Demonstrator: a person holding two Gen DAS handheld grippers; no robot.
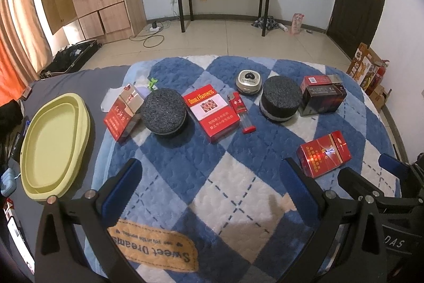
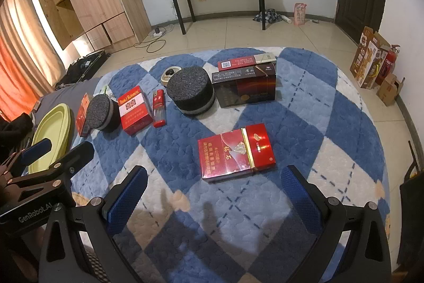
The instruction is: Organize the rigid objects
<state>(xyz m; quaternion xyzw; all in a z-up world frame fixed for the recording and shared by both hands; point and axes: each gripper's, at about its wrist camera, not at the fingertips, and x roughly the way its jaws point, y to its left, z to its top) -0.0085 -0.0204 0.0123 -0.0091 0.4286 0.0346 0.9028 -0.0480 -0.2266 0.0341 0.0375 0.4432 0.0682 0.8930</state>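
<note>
You're looking at bed (image 1: pixel 66 76), blue-and-white checked blanket (image 1: pixel 238 190) spread on it. On blanket, left to right: red pack (image 1: pixel 120 116), black foam puck (image 1: pixel 163 110), Double Happiness pack (image 1: pixel 212 112), red lighter (image 1: pixel 241 112), round tin (image 1: pixel 248 81), second puck (image 1: pixel 279 98), dark carton (image 1: pixel 323 97); nearer, red diamond pack (image 2: pixel 237 154). Yellow-green tray (image 1: pixel 53 142) on grey sheet, left of blanket

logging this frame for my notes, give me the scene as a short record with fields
surface: blue and white diamond-pattern blanket
container: yellow-green oval tray, left edge, nothing in it
back row: red cigarette packs, two black foam discs, red lighter, dark carton
nearest item: red cigarette pack lying flat, ahead of right gripper
left gripper: open, holding nothing
right gripper: open, holding nothing
</note>
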